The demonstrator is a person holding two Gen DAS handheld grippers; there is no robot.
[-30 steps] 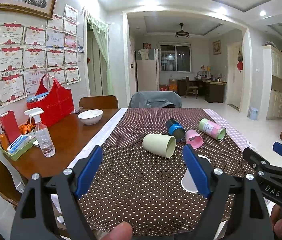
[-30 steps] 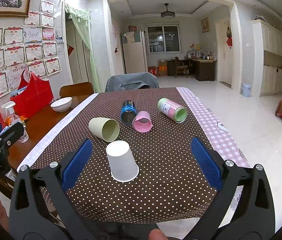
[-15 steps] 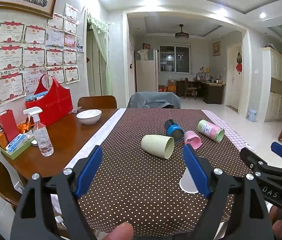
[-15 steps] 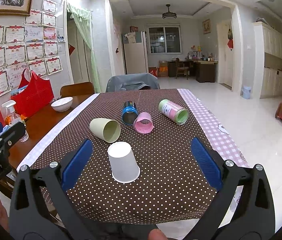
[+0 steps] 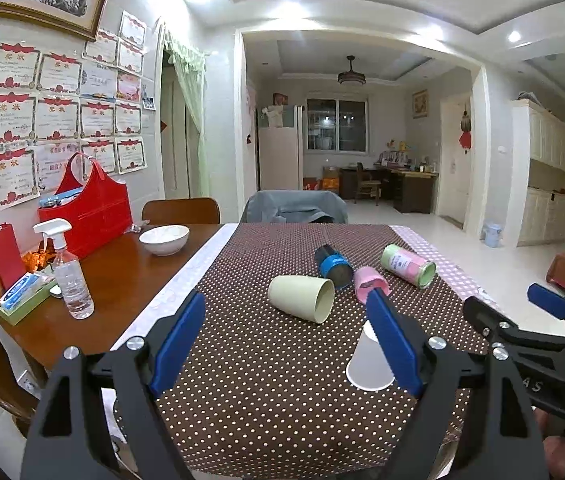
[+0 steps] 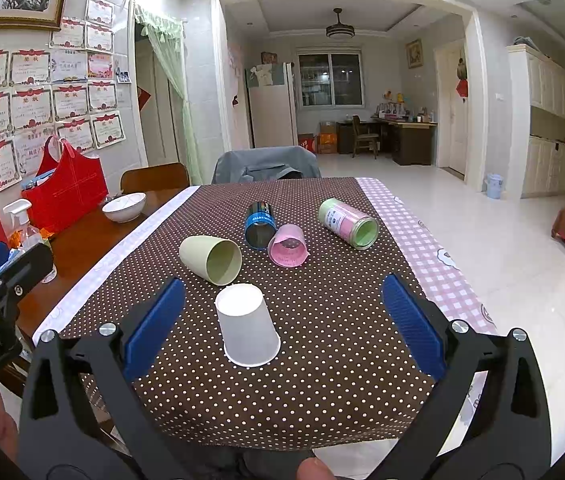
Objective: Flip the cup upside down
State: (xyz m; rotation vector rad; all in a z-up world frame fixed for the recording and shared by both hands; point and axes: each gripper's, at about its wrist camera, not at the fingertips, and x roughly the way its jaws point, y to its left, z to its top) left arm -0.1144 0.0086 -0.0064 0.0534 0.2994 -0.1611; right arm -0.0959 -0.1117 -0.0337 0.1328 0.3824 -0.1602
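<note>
A white paper cup (image 6: 247,326) stands upside down on the brown dotted tablecloth (image 6: 322,360); in the left wrist view the white cup (image 5: 364,368) is partly hidden behind a blue pad. Beyond it, lying on their sides, are a pale green cup (image 6: 211,254) (image 5: 301,298), a blue can (image 6: 259,225) (image 5: 333,266), a pink cup (image 6: 288,245) (image 5: 368,282) and a green-pink tin (image 6: 348,223) (image 5: 407,261). My right gripper (image 6: 282,328) is open, its pads on either side of the white cup without touching. My left gripper (image 5: 286,342) is open and empty.
On the bare wood (image 5: 122,276) at left stand a white bowl (image 5: 164,239), a spray bottle (image 5: 69,274), a red bag (image 5: 86,212) and a tray of small items (image 5: 18,300). Chairs (image 5: 180,210) stand at the far edge. The table's right edge drops to tiled floor.
Both grippers have drawn back and risen slightly, so the table looks a little farther. The cups have not moved.
</note>
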